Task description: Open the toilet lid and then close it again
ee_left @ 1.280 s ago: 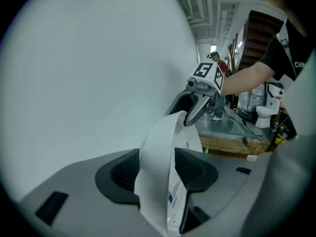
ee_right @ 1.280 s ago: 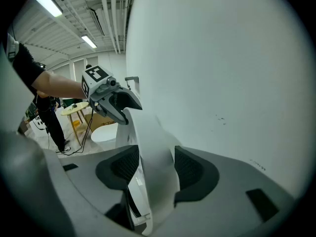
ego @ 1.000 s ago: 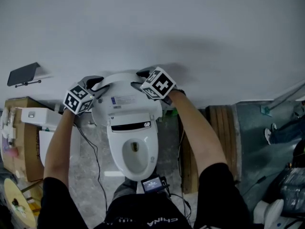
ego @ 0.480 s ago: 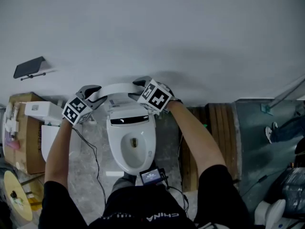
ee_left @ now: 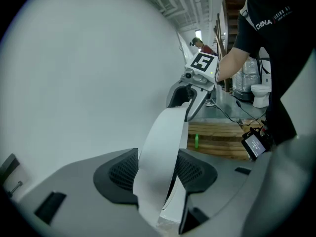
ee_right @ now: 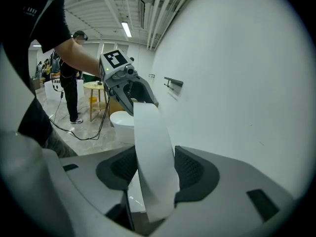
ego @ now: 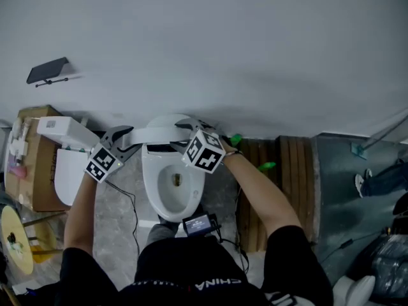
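Now, in the head view, the toilet lid point(ego: 159, 134) stands up at the back of the toilet bowl point(ego: 173, 187), close to the white wall point(ego: 223, 43). The left tongs point(ego: 129, 134) hold its left end. The right tongs point(ego: 183, 136) hold its right end. The toilet bowl is open, and you can look down into it. A little screen point(ego: 199, 224) sits just below the toilet bowl, by the person's body. The other toilet point(ego: 67, 177) stands on the left, next to a cardboard box point(ego: 29, 164). Wooden boards point(ego: 287, 171) lie on the floor on the right.

In the left gripper view, the white edge of the toilet lid point(ee_left: 160, 147) runs right between the two dark pads of the left tongs point(ee_left: 158, 171). These pads have just been moving a bit wider apart, but they grip the toilet lid between them. At the far end of the toilet lid, the right tongs point(ee_left: 189, 106) hold on too. Behind them a small green thing point(ee_left: 196, 141) stands by the wooden boards point(ee_left: 222, 139).

In the right gripper view, the toilet lid point(ee_right: 154, 152) fills the gap between the pads of the right tongs point(ee_right: 155, 171). These pads have also just been opening a little, and they grip the toilet lid. The left tongs point(ee_right: 137, 97) clamp the far end. The other toilet point(ee_right: 123, 125) stands on the floor behind.
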